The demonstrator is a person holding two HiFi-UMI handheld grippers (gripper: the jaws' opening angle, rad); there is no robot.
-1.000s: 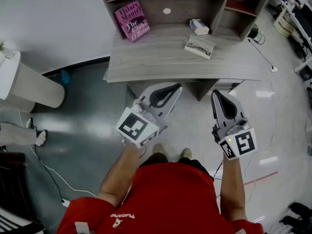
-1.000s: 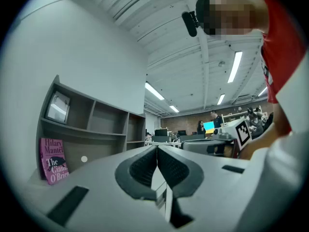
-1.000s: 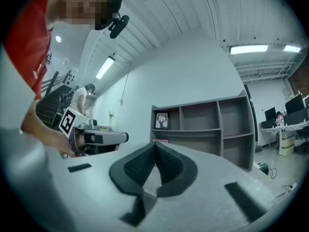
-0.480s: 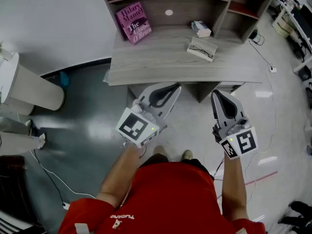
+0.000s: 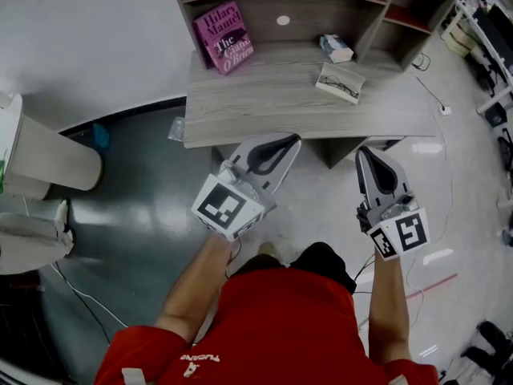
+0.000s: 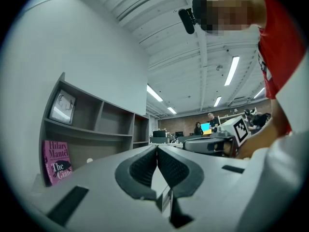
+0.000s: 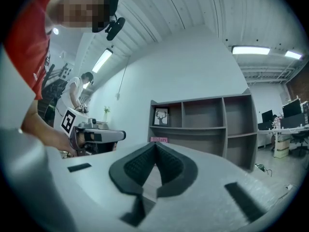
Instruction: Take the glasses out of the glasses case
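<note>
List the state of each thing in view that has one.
Left gripper: shut, empty.
Right gripper: shut, empty.
Glasses case: flat on the desk, seemingly open.
Glasses: lying on the case, untouched.
Book: closed, propped upright.

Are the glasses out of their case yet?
Not yet. Nothing looks done: the glasses lie on the glasses case on the desk. The left gripper and right gripper are shut, empty, short of the desk. Reaching and lifting them out is left.
</note>
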